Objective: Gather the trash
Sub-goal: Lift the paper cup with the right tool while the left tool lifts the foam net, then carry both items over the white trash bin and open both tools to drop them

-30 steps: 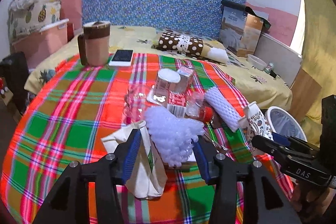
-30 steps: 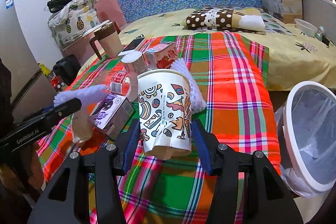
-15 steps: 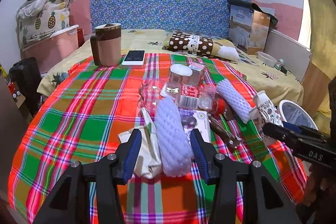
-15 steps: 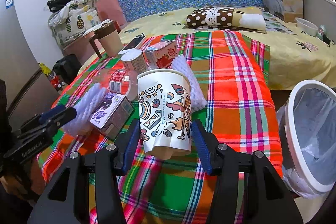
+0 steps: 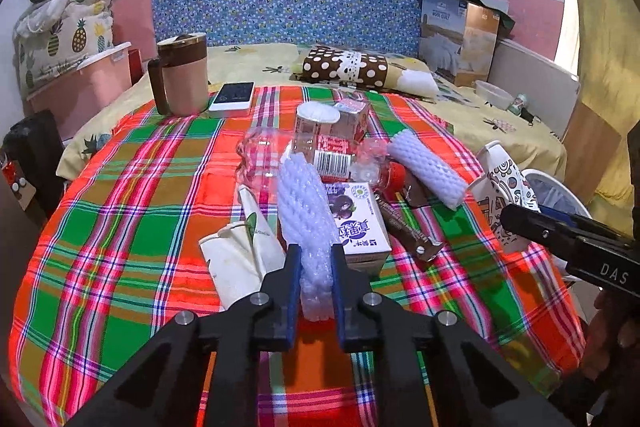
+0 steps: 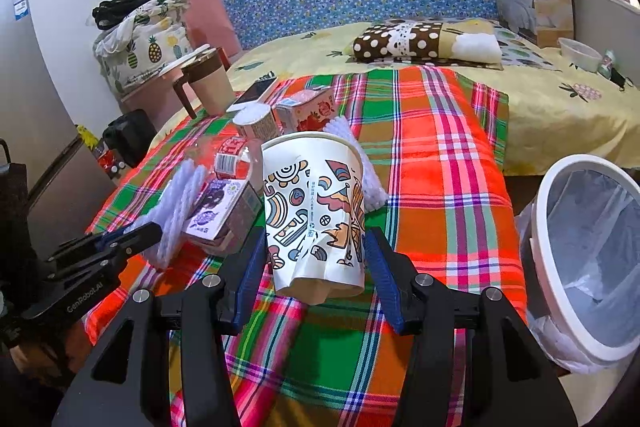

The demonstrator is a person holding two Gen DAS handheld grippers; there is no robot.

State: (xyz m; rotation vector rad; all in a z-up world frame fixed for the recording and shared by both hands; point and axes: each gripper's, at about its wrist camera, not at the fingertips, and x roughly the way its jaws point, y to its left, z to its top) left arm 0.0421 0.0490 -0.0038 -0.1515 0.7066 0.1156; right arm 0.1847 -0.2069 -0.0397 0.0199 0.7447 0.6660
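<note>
My left gripper had closed since the frame half a second earlier: its jaws, then spread wide on either side of the white foam net sleeve, were now clenched on the near end of that sleeve. The sleeve was squeezed narrow between the blue pads and extended away from me over the plaid cloth on the bench. Its far end lay near the clear plastic bottle and the barcode-labelled container. The purple drink carton lay just beside the sleeve on its right; a crumpled cream paper bag lay just beside it on its left.

My right gripper showed no change from the earlier frames. Its jaws were grasping the patterned paper cup near its dented base, rim pointing away from me, above the cloth. The white bin with a clear liner stood to the right, off the bench edge and apart from the cup.

A second foam net sleeve lay on the cloth right of the pile, next to a brown wrapper. At the far edge of the cloth, a lidded mug and a phone stood side by side.
</note>
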